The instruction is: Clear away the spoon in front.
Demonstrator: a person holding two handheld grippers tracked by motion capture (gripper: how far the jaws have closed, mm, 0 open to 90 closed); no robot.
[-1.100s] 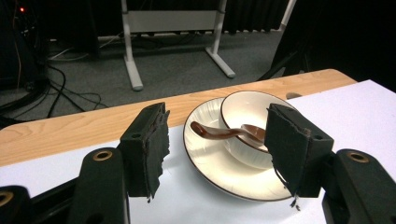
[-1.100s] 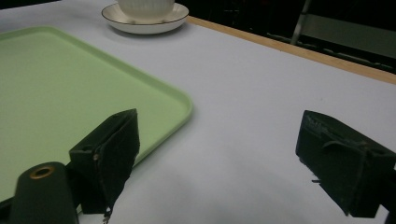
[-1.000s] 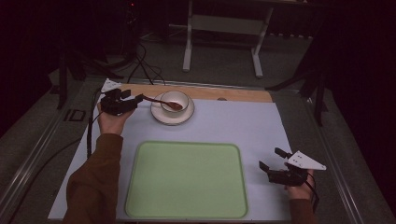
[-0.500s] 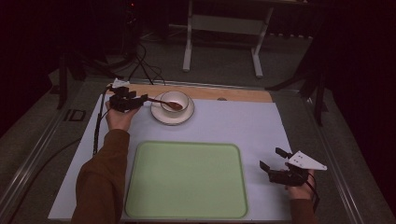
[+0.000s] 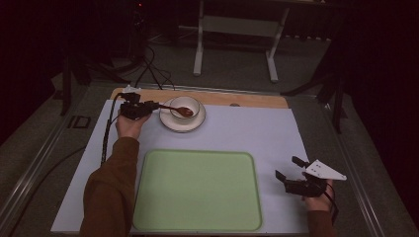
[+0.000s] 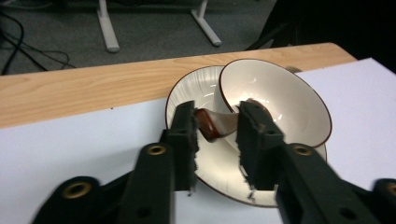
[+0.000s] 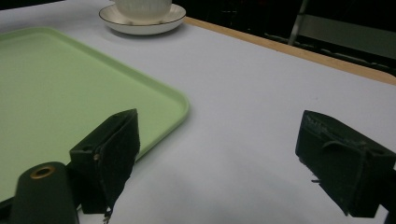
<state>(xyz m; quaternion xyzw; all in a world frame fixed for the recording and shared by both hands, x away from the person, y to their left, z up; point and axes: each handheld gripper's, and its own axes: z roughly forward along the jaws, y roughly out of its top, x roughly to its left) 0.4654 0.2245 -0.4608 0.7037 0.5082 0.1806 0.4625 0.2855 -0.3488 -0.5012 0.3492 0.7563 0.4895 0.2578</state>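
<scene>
Brown glossy spoon [image 6: 215, 126] leans from the cream ceramic bowl [image 5: 184, 106], its handle overhanging; left tool [image 6: 215, 133], jaws just closing, pinches it; right tool [image 5: 291, 174] gapes idle.

We count one cream bowl [image 5: 185, 106], and it stands on one cream saucer [image 5: 170, 123] with a dark rim. We count one brown spoon [image 5: 174, 108], its bowl end resting inside the cream bowl. We count one pale green tray [image 5: 197, 190]. We count one white mat [image 5: 257, 133] under these items and one wooden board [image 5: 247, 99] along its far edge. We count two handheld grippers: one left gripper [image 5: 152, 105] and one right gripper [image 5: 288, 168], and each carries two black jaws.
</scene>
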